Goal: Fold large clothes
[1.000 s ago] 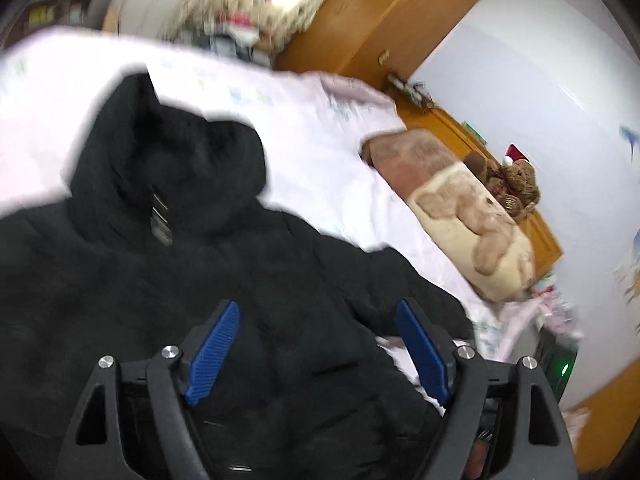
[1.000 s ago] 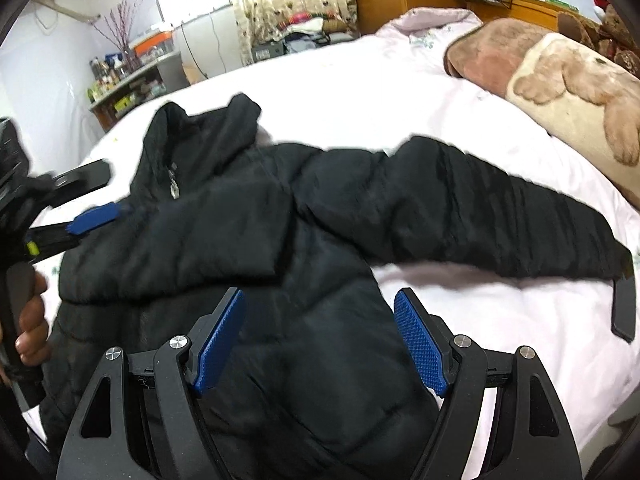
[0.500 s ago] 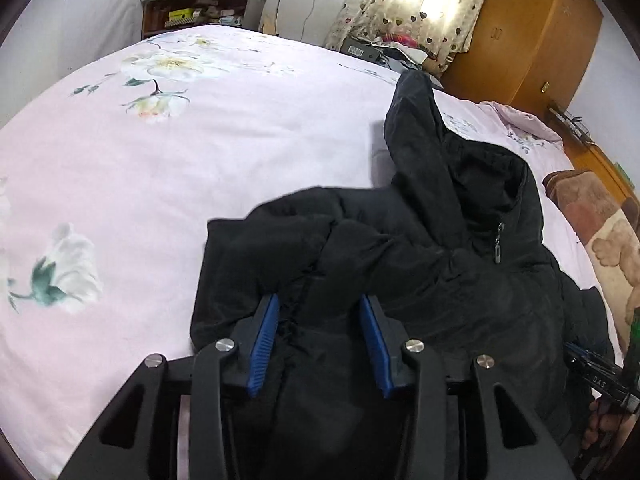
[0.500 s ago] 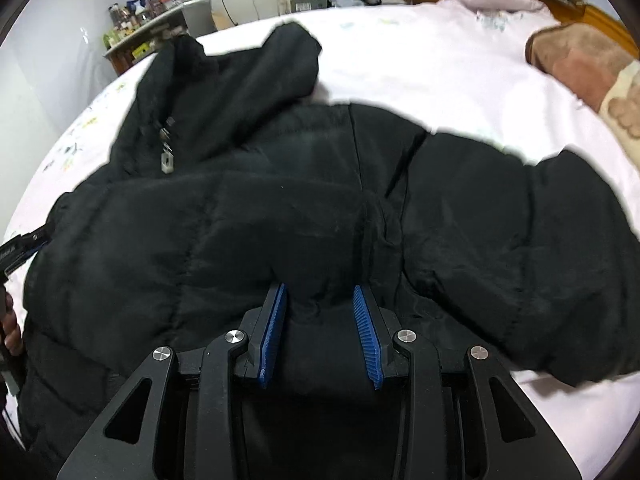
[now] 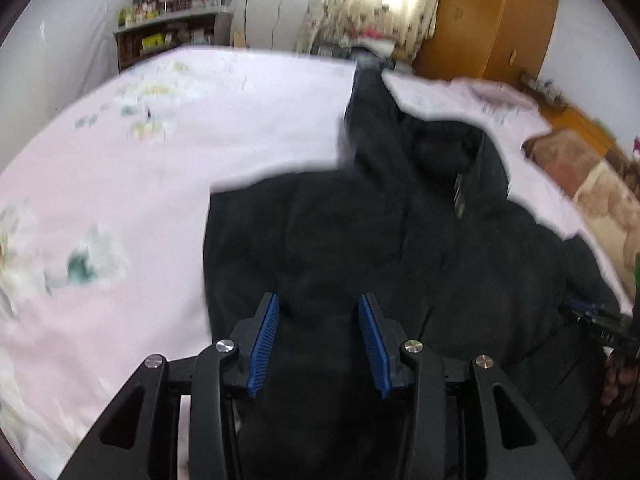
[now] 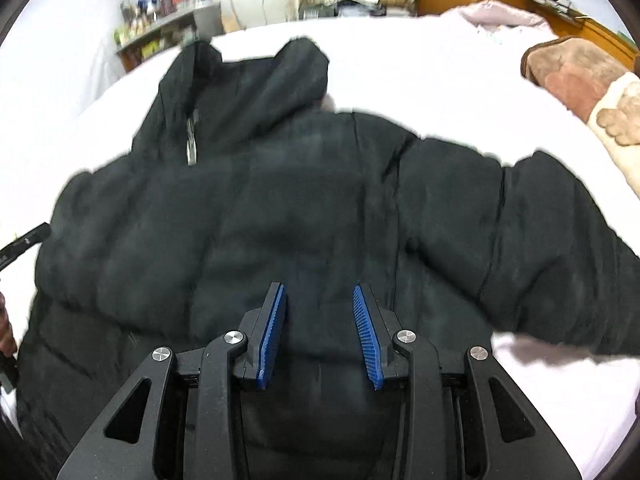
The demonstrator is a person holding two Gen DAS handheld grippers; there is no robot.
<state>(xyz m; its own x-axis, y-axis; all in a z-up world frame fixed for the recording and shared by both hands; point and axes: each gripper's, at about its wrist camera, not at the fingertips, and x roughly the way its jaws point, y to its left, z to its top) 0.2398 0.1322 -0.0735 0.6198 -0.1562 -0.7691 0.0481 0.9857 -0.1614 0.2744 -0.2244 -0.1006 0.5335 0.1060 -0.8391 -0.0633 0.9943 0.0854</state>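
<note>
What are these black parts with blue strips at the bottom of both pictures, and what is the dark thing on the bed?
They are handheld grippers: a person carries one in each hand, and a camera on each looks forward along its two fingers. One picture is from the left gripper, the other from the right gripper. The blue strips are their pads. On the bed lies a black hooded jacket. Each gripper has closed on a fold of its near edge.
</note>
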